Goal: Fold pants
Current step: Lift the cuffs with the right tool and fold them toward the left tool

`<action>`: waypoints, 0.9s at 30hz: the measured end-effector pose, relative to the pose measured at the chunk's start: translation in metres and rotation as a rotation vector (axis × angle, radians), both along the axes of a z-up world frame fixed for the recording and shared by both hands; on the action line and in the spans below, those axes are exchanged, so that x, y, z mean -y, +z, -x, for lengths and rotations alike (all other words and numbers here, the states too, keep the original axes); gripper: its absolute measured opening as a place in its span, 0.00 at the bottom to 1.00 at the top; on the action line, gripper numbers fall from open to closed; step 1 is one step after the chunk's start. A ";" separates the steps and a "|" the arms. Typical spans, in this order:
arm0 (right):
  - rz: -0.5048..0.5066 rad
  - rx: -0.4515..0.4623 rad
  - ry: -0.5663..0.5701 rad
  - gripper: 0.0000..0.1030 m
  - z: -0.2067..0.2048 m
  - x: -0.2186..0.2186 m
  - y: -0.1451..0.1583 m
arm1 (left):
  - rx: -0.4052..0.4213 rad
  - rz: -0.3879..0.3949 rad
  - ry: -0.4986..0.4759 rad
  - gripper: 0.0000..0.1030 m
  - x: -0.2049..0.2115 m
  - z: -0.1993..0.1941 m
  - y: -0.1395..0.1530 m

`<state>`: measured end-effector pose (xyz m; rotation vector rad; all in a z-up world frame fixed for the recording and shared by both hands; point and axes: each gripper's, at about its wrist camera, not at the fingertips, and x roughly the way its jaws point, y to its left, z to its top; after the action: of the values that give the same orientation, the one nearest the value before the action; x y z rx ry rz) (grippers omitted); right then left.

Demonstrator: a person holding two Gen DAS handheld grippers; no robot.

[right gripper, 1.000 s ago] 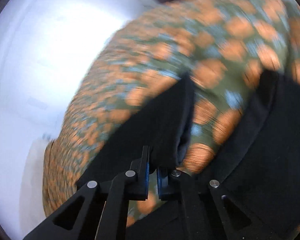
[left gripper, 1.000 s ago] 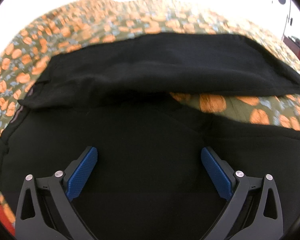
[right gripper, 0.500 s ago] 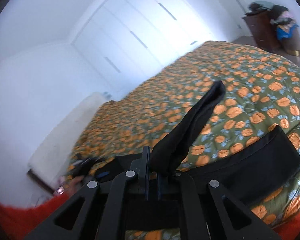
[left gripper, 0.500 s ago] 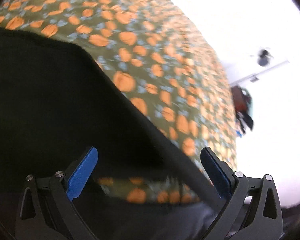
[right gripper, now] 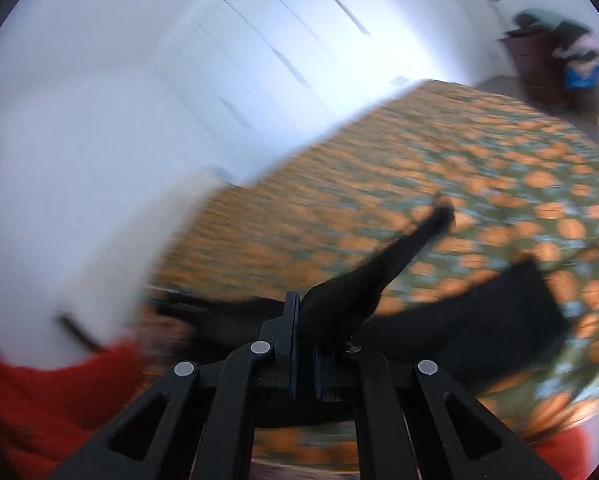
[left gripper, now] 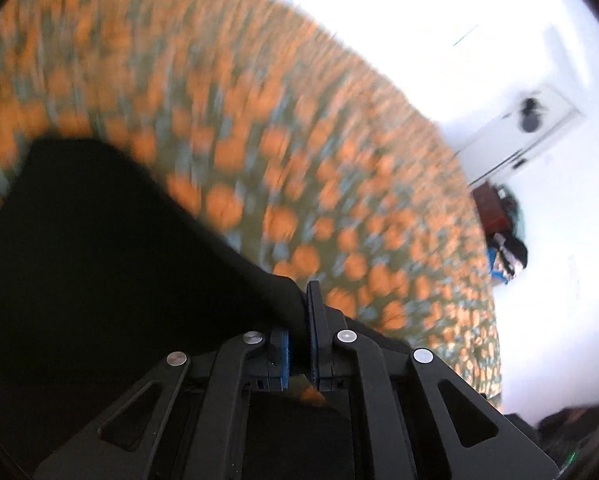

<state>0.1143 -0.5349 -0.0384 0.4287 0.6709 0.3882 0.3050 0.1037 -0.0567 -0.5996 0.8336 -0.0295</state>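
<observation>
The black pants [left gripper: 99, 280] lie on a bed with a green and orange floral cover [left gripper: 299, 160]. My left gripper [left gripper: 299, 320] is shut on an edge of the black fabric, which stretches away to the left. My right gripper [right gripper: 305, 328] is shut on another part of the pants [right gripper: 359, 284] and holds it lifted, with a strip of fabric pointing up and right. More of the pants [right gripper: 479, 320] lies flat on the cover [right gripper: 459, 168] to the right. Both views are motion-blurred.
White wardrobe doors [right gripper: 259, 60] stand behind the bed. A brown dresser piled with clothes [right gripper: 555, 60] stands at the far right; it also shows in the left wrist view [left gripper: 499, 232]. Red fabric [right gripper: 39, 400] fills the lower left of the right wrist view.
My left gripper was open above the pants and has shut on a fabric edge. My right gripper stayed shut on the pants and has swung with them.
</observation>
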 end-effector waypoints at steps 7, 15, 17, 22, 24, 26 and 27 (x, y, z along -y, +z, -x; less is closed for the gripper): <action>-0.023 0.054 0.081 0.06 -0.045 -0.017 0.032 | 0.175 -0.192 0.112 0.09 0.005 0.130 0.048; 0.148 -0.564 -0.145 0.06 -0.059 0.034 -0.133 | -0.286 -0.126 -0.108 0.08 0.078 0.151 -0.139; 0.101 -0.573 -0.179 0.07 -0.054 0.042 -0.141 | -0.260 -0.150 -0.125 0.08 0.084 0.146 -0.133; 0.004 -0.480 -0.173 0.38 -0.049 0.049 -0.129 | -0.243 -0.150 -0.134 0.08 0.081 0.144 -0.133; -0.071 -0.466 -0.195 0.46 -0.046 0.057 -0.129 | -0.243 -0.145 -0.132 0.08 0.077 0.149 -0.132; -0.111 -0.458 -0.211 0.46 -0.047 0.065 -0.130 | -0.237 -0.150 -0.134 0.08 0.072 0.158 -0.132; -0.125 -0.464 -0.234 0.45 -0.046 0.070 -0.132 | -0.235 -0.152 -0.134 0.08 0.072 0.157 -0.132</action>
<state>0.1606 -0.6046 -0.1707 0.7205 1.0375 0.1056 0.1475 0.0312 -0.1889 -0.4077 1.0936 -0.0179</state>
